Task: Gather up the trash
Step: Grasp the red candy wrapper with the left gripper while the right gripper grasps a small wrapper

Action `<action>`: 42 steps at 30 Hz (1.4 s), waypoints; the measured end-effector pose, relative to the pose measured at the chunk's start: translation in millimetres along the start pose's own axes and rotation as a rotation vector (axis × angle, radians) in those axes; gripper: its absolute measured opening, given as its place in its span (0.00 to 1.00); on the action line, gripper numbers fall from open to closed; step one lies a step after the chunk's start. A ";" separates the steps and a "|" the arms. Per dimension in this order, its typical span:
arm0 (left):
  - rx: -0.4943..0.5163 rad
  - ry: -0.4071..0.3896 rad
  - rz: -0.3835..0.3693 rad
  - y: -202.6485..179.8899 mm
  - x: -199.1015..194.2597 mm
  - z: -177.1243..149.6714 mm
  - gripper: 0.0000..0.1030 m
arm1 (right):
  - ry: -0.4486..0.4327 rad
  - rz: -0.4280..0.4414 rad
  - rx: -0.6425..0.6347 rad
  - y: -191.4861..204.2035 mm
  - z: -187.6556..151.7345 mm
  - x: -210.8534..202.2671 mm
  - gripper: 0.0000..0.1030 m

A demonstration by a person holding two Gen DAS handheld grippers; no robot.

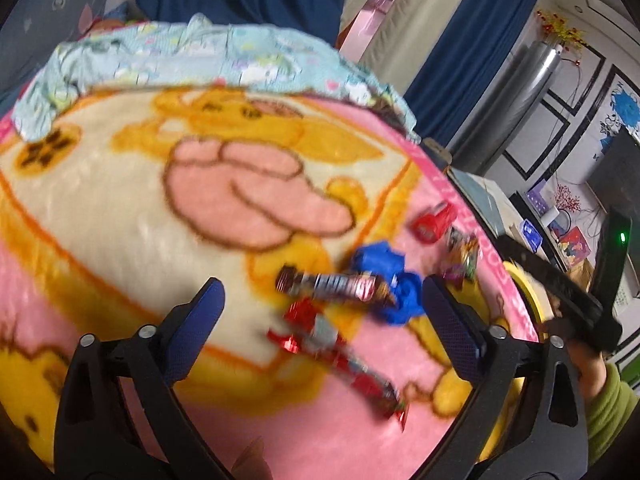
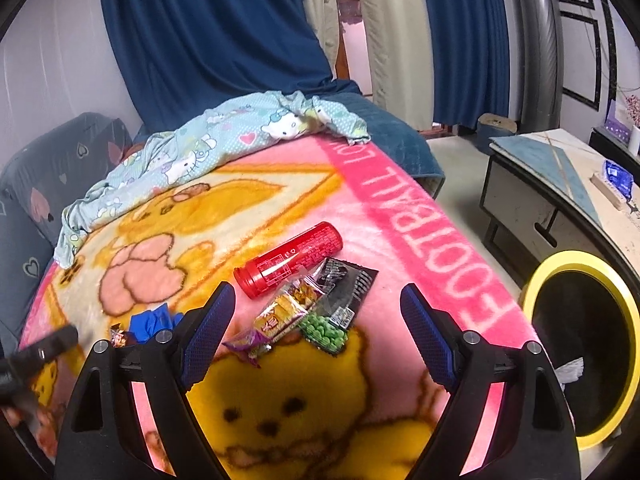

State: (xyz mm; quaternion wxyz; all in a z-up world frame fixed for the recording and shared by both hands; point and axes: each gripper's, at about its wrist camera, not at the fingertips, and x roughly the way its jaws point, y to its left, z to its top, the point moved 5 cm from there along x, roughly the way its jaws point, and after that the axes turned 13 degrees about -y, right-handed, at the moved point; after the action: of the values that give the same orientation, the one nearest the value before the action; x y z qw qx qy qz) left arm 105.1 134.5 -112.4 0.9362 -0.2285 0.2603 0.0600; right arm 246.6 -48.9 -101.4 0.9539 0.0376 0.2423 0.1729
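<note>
Currently I find my left gripper (image 1: 320, 312) spread wide, empty, above the pink blanket (image 1: 120, 220), over a dark candy wrapper (image 1: 332, 286), a crumpled blue wrapper (image 1: 394, 292) and a red foil wrapper (image 1: 340, 356). Rightward, my right gripper (image 2: 316, 316), likewise agape, hovers over a red tube (image 2: 290, 258) touching snack packets (image 2: 312, 312); a yellow-rimmed bin (image 2: 540, 280) stands beside the bed.

left wrist view motion-blurred — wrappers (image 1: 332, 286) unreadable; yellow-rimmed bin (image 2: 580, 344) cut off by frame edge
</note>
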 end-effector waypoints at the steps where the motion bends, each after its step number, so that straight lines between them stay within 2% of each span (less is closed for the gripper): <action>1: -0.003 0.010 0.000 0.5 0.6 -3.1 0.84 | 0.007 0.009 -0.001 0.8 0.0 4.1 0.77; 7: -0.013 0.083 -0.021 -1.4 4.6 -24.8 0.77 | 0.058 0.021 0.029 -4.5 -0.2 29.3 0.68; 15: 0.020 0.104 -0.011 -7.1 10.2 -32.6 0.75 | 0.115 0.064 0.047 -5.8 -5.1 46.4 0.46; 20: 0.031 0.104 0.001 -6.9 11.7 -34.2 0.71 | 0.130 0.095 0.042 -0.1 -9.3 44.4 0.22; 23: 0.041 0.104 0.017 -5.7 12.8 -34.4 0.64 | 0.133 0.106 0.042 2.5 -11.3 41.5 0.12; 30: 0.041 0.101 0.044 2.9 10.8 -32.8 0.38 | 0.130 0.128 0.051 9.6 -16.3 27.8 0.09; 34: 0.031 0.101 0.043 8.0 9.9 -31.5 0.30 | 0.118 0.137 0.046 14.5 -17.9 16.4 0.09; 40: 0.008 0.102 0.015 9.5 6.6 -30.4 0.13 | 0.099 0.154 0.036 18.9 -17.1 0.3 0.09; 42: -0.003 0.100 0.000 8.2 4.3 -29.6 0.11 | 0.096 0.156 0.037 18.7 -17.3 -3.7 0.09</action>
State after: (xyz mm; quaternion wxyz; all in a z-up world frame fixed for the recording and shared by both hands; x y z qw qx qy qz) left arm 93.2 128.2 -140.4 0.9216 -0.2327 0.3067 0.0488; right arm 229.5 -32.8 -112.1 0.9240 0.0654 0.2874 0.2436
